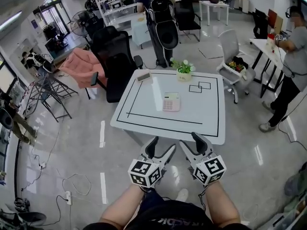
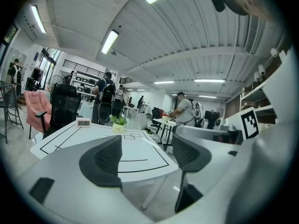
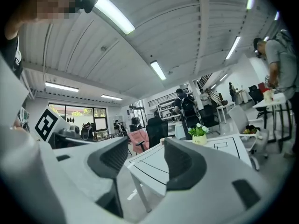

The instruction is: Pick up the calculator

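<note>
The calculator (image 1: pixel 171 101), white with pinkish keys, lies flat near the middle of the white table (image 1: pixel 144 121), inside its black marked rectangle. Both grippers hang side by side short of the table's near edge, well apart from the calculator. My left gripper (image 1: pixel 160 148) is open with nothing between its dark pads (image 2: pixel 108 157). My right gripper (image 1: pixel 193 144) is also open and empty, its pads (image 3: pixel 180 161) framing the table's corner. Neither gripper view shows the calculator.
A small digital clock (image 1: pixel 143 76) and a potted plant (image 1: pixel 184 72) stand at the table's far edge. A black chair (image 1: pixel 115 61) and a pink chair (image 1: pixel 81 66) are at the far left, a white chair (image 1: pixel 230 47) at the far right. People stand behind (image 1: pixel 158 18) and at right (image 1: pixel 292 61).
</note>
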Available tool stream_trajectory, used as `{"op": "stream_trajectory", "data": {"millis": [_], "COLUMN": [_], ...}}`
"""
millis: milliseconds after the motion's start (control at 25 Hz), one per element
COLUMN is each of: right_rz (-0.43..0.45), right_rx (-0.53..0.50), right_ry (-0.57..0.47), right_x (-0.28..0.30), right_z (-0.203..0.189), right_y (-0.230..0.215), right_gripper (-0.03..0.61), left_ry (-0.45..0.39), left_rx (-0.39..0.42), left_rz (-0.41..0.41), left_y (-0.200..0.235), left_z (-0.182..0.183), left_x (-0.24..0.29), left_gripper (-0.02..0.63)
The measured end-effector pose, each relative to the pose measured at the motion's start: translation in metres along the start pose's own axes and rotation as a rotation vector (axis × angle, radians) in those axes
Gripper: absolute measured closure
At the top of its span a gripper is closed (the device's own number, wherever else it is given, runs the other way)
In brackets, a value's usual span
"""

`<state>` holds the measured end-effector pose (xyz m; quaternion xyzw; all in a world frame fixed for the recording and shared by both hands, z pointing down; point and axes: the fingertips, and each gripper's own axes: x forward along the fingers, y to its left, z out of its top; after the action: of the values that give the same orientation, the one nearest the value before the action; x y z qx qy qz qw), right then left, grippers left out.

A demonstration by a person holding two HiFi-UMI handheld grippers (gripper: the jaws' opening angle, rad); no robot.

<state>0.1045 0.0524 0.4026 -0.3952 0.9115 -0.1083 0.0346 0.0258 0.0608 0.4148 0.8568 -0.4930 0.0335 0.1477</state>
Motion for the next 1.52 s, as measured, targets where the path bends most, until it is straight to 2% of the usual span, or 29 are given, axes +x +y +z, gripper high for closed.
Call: {"op": "stream_trajectory", "data": {"millis": [160, 360, 760, 1120, 1520], "right_rz": [0.005, -0.03, -0.129, -0.215, -0.257], "right_rx": [0.01, 0.017, 0.011, -0.001, -0.008], "right_ry": [0.009, 0.027, 0.066, 0.098, 0.131], "right_x": [0.012, 0.039, 0.132, 0.215, 0.264], "right_z": [-0.001, -0.005, -0.007, -0.013, -0.02], "right_y": [-0.011, -0.031, -0.059, -0.064, -0.068], "right_gripper": [0.351, 0.351, 0.351, 0.351, 0.351], "left_ry": [-0.009, -0.001, 0.042, 0.077, 0.096], "left_rx": [-0.034, -0.068, -0.105, -0.14, -0.16], "left_rz": [-0.001, -0.018, -0.124, -0.201, -0.245], "left_y": [0.015, 0.046, 0.126, 0.204, 0.245], "left_z": [0.005, 0.007, 0.023, 0.035, 0.038], "left_x": [0.013, 0.039, 0.098, 0.128, 0.149], "left_gripper": [0.285, 0.285, 0.285, 0.285, 0.285]}}
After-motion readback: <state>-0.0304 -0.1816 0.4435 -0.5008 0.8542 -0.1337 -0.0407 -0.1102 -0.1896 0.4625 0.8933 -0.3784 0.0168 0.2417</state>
